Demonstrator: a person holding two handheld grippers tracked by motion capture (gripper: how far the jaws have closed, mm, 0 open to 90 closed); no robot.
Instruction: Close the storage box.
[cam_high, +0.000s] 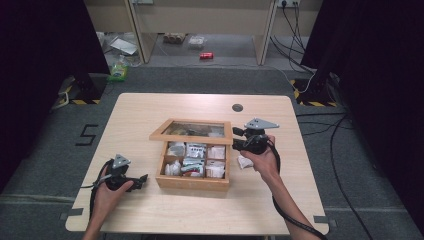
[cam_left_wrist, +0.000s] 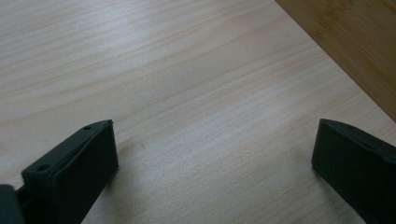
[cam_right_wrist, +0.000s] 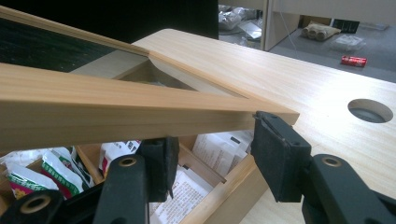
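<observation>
Wooden box (cam_high: 192, 181) sits mid-counter (cam_high: 150, 110), glass lid (cam_right_wrist: 116, 109) raised, long axis running left-right. Right gripper (cam_right_wrist: 210, 154) is at lid's right front corner, fingers (cam_right_wrist: 280, 154) half open, one under the edge, w/o clamping. Left gripper (cam_left_wrist: 212, 163) rests left of box, fingers wide, empty.

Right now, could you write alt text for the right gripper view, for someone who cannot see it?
The right claw sits at the front corner of a wooden box's raised, glass-panelled lid, one jaw beneath the lid's edge and one at its corner. Under the lid, the box's compartments hold small packets. Beyond lies a pale wooden table with a round hole.
</observation>
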